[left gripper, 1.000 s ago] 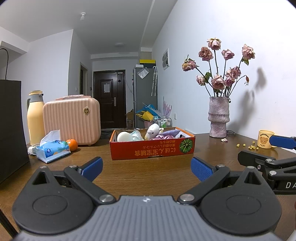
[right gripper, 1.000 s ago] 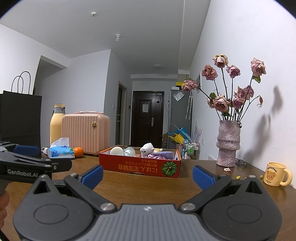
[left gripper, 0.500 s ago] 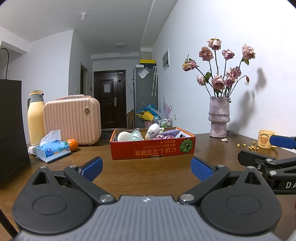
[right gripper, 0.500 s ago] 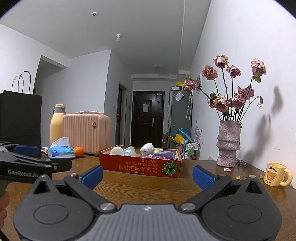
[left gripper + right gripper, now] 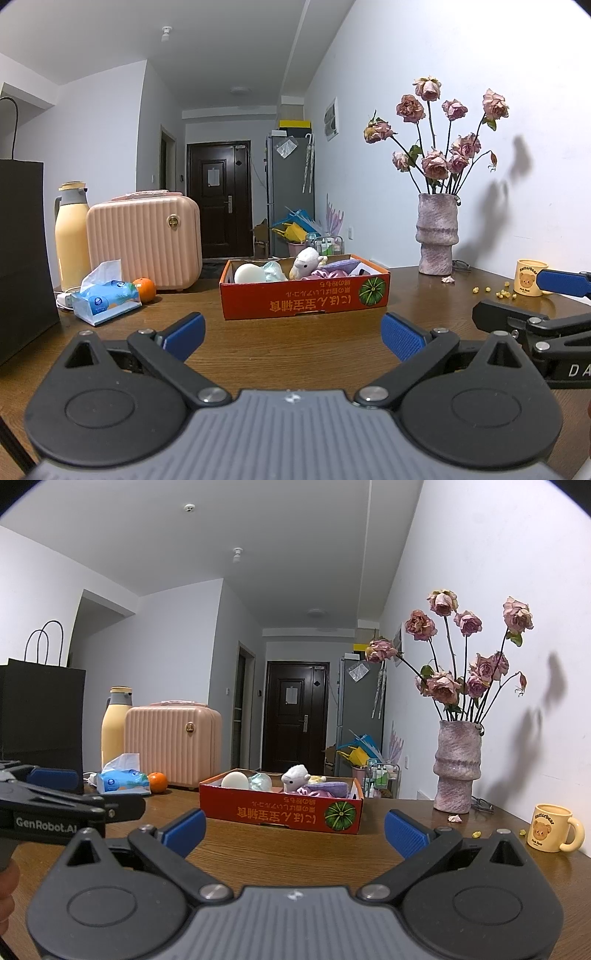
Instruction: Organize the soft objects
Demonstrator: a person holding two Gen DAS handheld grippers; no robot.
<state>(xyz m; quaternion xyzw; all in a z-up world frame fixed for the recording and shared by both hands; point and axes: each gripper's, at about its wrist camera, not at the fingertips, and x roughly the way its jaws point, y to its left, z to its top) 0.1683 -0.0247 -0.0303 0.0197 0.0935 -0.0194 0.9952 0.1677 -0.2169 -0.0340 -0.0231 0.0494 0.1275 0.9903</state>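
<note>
Blue rubber pads tip both tools: the left gripper (image 5: 291,334) and the right gripper (image 5: 293,829) hang low over the wooden table (image 5: 295,354) with jaws spread wide and nothing between them. Further on sits the red cardboard box (image 5: 304,297), holding the soft things: a white plush toy (image 5: 304,260), a pale round ball (image 5: 245,274) and purple cloth (image 5: 334,267). Reaching in carelessly, a finger could catch the box wall and shove it, or clamp two pieces together. Only the right wrist view shows the mug (image 5: 552,827) handle and the black bag (image 5: 40,710) handles.
</note>
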